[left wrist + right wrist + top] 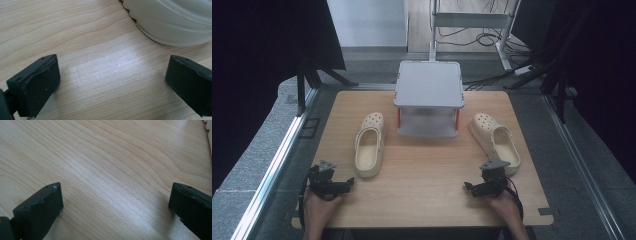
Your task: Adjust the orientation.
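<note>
Currently your left claw [346, 184] rests low over the near left part of the bench [427, 165], jaws spread wide with bare wood between them. Left clog [370, 144], cream, lies just beyond and slightly right of it, toe pointing away from you; in the left gripper view its pale sole edge [175, 22] sits past the jaw tips, not touching them. Your right claw [469, 188] mirrors this at the near right, jaws likewise spread, nothing between them. Right clog [495, 141] lies close behind that claw, angled, toe toward the far left. Grey two-tier shelf [428, 97] stands at the far middle of the bench, between the two clogs, both tiers empty
</note>
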Demonstrator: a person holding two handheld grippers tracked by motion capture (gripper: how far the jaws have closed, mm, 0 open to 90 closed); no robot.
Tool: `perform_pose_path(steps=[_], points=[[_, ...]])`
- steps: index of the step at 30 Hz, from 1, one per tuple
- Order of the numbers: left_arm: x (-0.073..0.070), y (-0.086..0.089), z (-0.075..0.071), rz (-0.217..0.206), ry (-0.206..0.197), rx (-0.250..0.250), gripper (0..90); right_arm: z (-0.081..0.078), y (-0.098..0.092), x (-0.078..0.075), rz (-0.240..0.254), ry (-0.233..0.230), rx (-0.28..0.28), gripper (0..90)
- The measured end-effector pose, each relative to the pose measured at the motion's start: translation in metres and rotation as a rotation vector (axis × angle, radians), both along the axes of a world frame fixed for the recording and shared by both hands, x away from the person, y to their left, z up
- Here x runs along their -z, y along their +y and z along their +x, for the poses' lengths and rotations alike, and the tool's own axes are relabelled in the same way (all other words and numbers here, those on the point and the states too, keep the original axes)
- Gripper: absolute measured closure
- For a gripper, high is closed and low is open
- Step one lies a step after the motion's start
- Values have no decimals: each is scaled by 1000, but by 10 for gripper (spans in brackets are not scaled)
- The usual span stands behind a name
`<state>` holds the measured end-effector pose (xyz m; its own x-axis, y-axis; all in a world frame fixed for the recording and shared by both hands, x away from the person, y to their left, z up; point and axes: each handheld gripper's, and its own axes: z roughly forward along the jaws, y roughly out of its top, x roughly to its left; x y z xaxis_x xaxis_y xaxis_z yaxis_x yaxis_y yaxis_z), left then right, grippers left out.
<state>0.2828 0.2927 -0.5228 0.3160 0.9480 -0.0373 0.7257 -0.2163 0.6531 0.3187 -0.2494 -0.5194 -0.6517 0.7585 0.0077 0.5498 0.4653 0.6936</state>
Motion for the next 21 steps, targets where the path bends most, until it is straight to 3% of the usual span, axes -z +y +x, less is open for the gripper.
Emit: perform_pose_path(steps=[21], points=[[0, 0, 0, 3, 2, 0, 0, -1, 0, 0, 1, 3, 10, 0]])
